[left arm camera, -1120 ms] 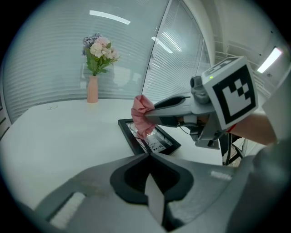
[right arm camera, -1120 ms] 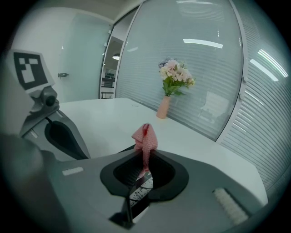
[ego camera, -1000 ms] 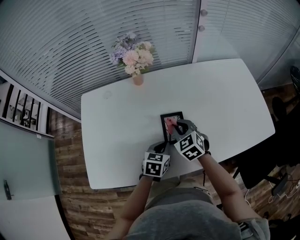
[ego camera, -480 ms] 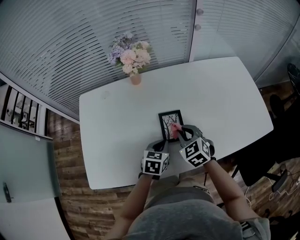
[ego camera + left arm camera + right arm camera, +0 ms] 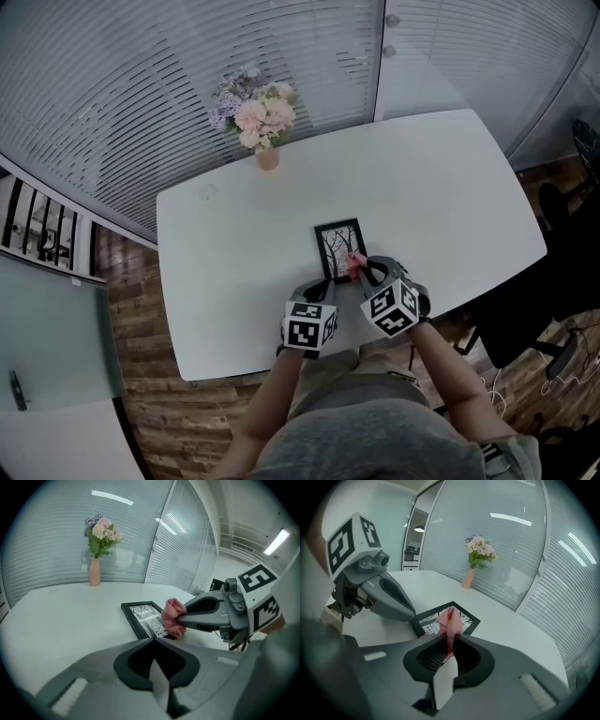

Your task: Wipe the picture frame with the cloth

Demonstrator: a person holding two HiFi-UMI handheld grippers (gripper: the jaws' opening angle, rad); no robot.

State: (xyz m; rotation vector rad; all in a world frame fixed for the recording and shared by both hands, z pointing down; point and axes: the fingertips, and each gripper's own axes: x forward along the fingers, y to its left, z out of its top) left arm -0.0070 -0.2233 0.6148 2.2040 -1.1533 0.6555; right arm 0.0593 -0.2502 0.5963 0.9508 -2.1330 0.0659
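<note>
A small black picture frame (image 5: 337, 240) with a tree drawing lies flat on the white table (image 5: 244, 244), near its front edge. My right gripper (image 5: 358, 263) is shut on a pink cloth (image 5: 450, 621), which rests on the frame's near right corner (image 5: 171, 618). The left gripper (image 5: 325, 286) is shut, its jaws meeting at the frame's near left corner (image 5: 140, 630); whether it presses on the frame I cannot tell. In the right gripper view the frame (image 5: 466, 618) shows behind the cloth, with the left gripper (image 5: 411, 614) beside it.
A pink vase of flowers (image 5: 255, 122) stands at the table's far edge. Slatted blinds (image 5: 141, 84) run behind the table. A dark chair (image 5: 525, 319) sits off the table's right end, and a wooden floor (image 5: 141, 309) lies to the left.
The right gripper with the cloth has slid toward me along the frame's right side, from the middle of the picture to its near corner. The left gripper has held its place.
</note>
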